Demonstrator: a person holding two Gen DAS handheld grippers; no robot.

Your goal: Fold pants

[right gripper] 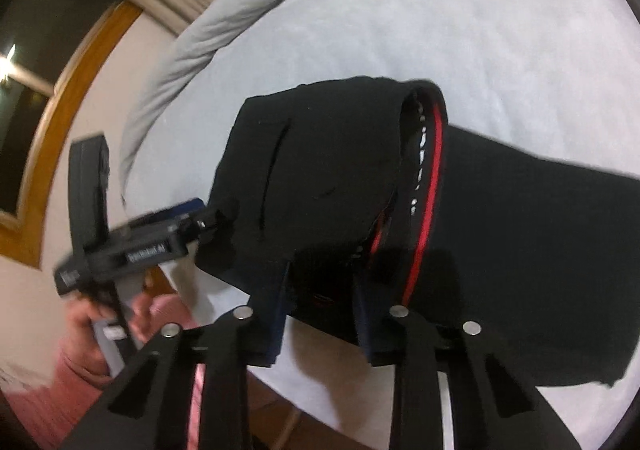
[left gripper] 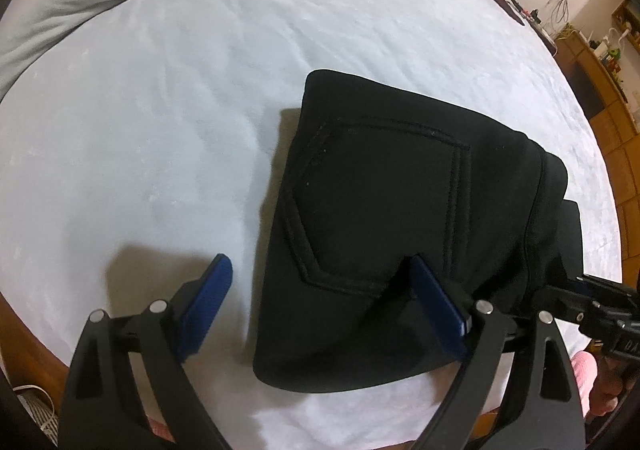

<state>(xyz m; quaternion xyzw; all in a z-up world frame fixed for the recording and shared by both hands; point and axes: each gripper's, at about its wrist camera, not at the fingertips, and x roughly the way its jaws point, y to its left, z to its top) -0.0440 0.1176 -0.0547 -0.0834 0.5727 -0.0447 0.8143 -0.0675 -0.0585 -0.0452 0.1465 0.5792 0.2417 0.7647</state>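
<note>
A: Please tell me how your left gripper stands.

B: Your left gripper is spread wide and holds nothing. One blue padded finger hangs over the bare bed, and the other one sits over the near part of the black folded pants. The pants lie on the pale blue bed sheet, directly in front of this gripper and a little to its right side. The stitched back pocket faces up, just ahead of that second finger.

A: And your right gripper?

B: Its jaws stand narrow, and black cloth fills the space between them. You are gripping the waist part of the pants there. The top layer rises from the gripper and curls over, so you can see the red stripe inside the waistband. The rest of the pants lies flat on the sheet, ahead and to the right of this gripper.

A: Where is the other gripper from this side?

B: To the left of your right gripper, near the pants edge; whether it touches the cloth, I cannot tell. A hand with a pink sleeve holds it. A grey rumpled duvet lies far ahead, beyond the pants.
</note>
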